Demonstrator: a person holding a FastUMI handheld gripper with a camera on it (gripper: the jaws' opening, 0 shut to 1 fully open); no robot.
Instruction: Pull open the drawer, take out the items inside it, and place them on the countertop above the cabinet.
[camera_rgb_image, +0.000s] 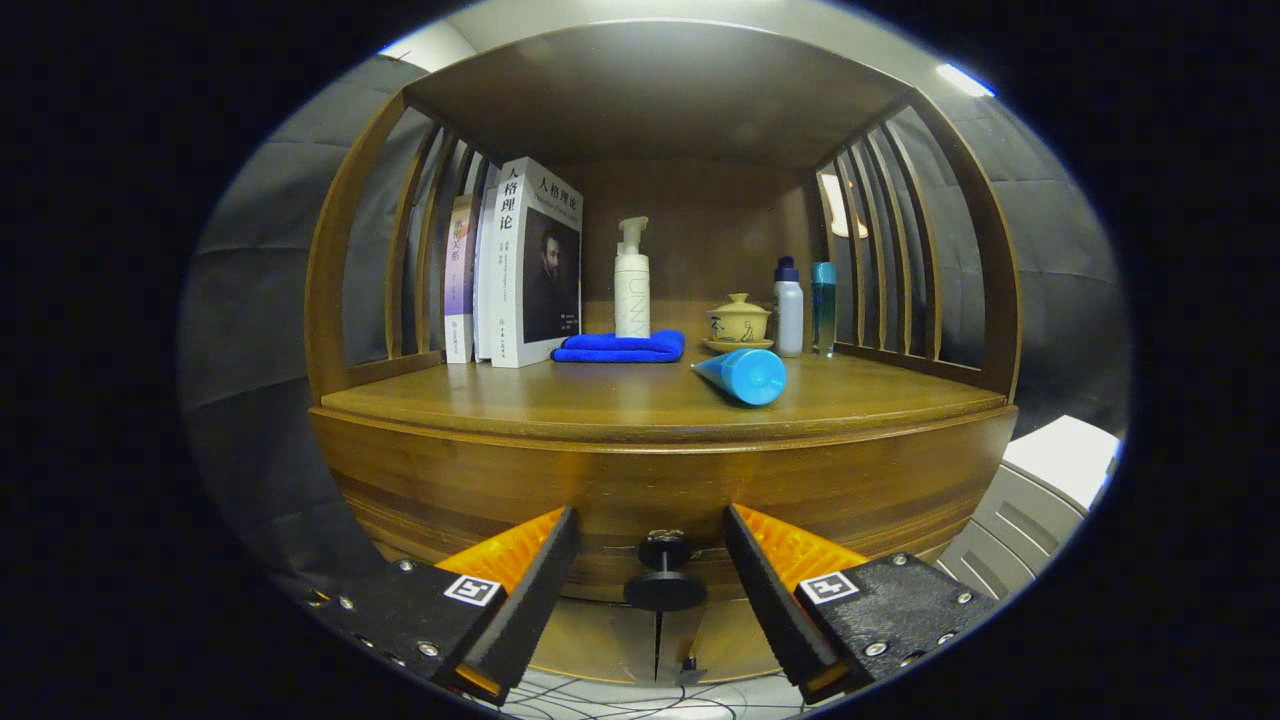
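Note:
A wooden cabinet stands in front of me, its drawer front (660, 490) closed under the countertop (600, 400). A dark round knob (665, 575) sticks out of the drawer front. My gripper (650, 530) is open, with one finger on each side of the knob and a gap to it on both sides. A blue tube (745, 375) lies on its side on the countertop, cap end toward me. The drawer's inside is hidden.
On the countertop, under a wooden hood with slatted sides: books (520, 265) at the left, a folded blue cloth (620, 347), a white pump bottle (632, 280), a lidded yellow cup (739, 322), two small bottles (805, 305). A grey box (1040, 500) stands right of the cabinet.

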